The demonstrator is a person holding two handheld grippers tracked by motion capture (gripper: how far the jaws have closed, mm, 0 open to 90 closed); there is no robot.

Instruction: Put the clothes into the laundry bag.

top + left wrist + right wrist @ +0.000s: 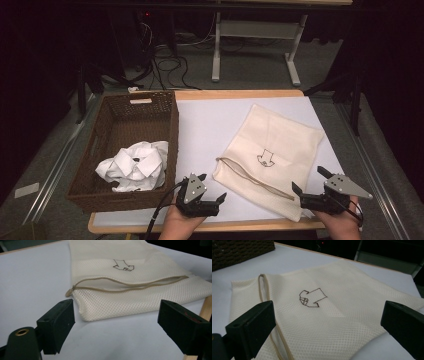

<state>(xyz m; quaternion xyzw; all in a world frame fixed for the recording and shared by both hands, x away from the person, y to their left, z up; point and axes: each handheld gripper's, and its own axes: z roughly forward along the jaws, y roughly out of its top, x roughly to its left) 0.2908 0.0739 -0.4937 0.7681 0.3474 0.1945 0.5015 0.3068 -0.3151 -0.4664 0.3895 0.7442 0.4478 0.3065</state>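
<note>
The mesh bag (272,150) lies flat on the table (210,125) between both wide-open, empty claws, its zipper (130,283) edge nearest the left gripper (212,187), the right gripper (310,181) at its other corner.

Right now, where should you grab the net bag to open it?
Probably the upper edge of the zipper slit on the mesh bag, coming in from its near end. The slit gapes a little there, so the left hand-held gripper, open beside that end, could pinch just the top layer.
</note>
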